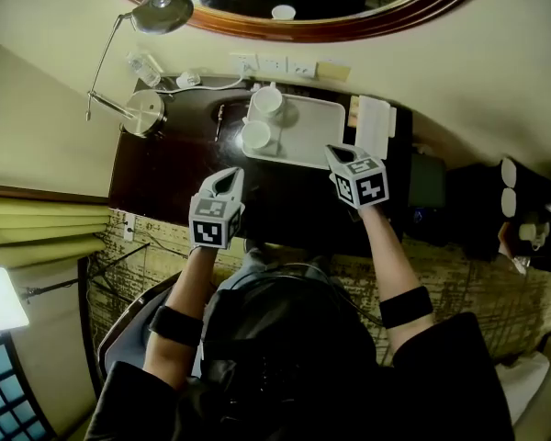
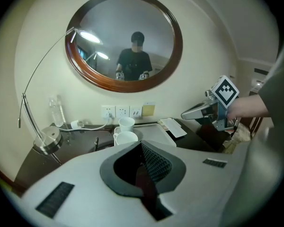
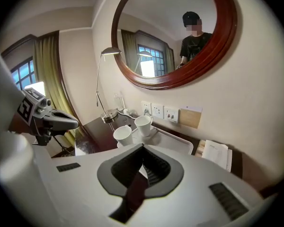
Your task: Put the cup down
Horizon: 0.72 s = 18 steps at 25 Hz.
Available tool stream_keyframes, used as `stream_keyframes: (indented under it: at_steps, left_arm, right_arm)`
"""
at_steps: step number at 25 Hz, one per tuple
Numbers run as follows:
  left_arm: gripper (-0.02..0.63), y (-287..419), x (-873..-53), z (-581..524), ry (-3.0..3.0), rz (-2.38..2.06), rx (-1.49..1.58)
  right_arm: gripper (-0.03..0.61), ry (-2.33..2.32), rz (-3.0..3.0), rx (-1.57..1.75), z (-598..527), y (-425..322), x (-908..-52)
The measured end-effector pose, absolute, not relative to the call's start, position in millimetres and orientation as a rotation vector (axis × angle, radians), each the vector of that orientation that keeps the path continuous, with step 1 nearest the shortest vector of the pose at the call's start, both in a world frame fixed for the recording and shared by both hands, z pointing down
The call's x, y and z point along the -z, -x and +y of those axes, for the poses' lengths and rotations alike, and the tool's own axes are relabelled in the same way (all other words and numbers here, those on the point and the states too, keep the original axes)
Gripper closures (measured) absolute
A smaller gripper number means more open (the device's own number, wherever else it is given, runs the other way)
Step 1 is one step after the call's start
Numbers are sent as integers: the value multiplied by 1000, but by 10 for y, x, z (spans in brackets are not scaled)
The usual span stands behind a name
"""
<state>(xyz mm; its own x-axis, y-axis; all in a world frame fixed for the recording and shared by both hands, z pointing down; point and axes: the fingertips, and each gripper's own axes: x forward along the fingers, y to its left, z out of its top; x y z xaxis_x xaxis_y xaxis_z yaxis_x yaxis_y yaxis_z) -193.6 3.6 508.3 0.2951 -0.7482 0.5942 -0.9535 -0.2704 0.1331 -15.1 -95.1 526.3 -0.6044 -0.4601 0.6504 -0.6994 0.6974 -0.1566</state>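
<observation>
Two white cups (image 1: 255,135) stand upright at the left end of a white tray (image 1: 317,127) on the dark worktop (image 1: 165,173), one just behind the other, close together; I cannot tell whether they touch. Which of them is the task's cup I cannot tell.

The left gripper (image 1: 228,180) hangs over the worktop's near edge, its jaws closed together with nothing between them. The right gripper (image 1: 342,154) is held over the tray's near right corner, jaws likewise closed and empty. Neither touches a cup.

A lamp (image 1: 147,110) sits at the worktop's left end, papers (image 1: 375,125) lie right of the tray, and a round mirror (image 1: 294,28) hangs above.
</observation>
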Motion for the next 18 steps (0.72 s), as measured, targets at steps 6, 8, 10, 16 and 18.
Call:
stream_keyframes:
  at_steps: [6,8,10,16,18]
  left_arm:
    - [612,1843,-5002,41,-2102,-1535,-567]
    - [612,1806,-4984,54,-2106,-1538,-557]
    - [612,1782,-4972,68,-2108,-1540,-551]
    - [612,1689,-4989,121,-2099,-1536,-536]
    - [612,1661,-5006,135,-2097,-1533,-538]
  right_arm:
    - [578,-998,-2342,-607,-861,-314,-5200]
    - [578,-1045,-2338,-614,-814,-494,-5190]
    - [578,-1094,-2335,-631,-767,-649,-5170]
    - [578,-1194,-2328,-632,-669,-964,-5112]
    - [578,-1199,-2315,-590,-643,-1008,-5106]
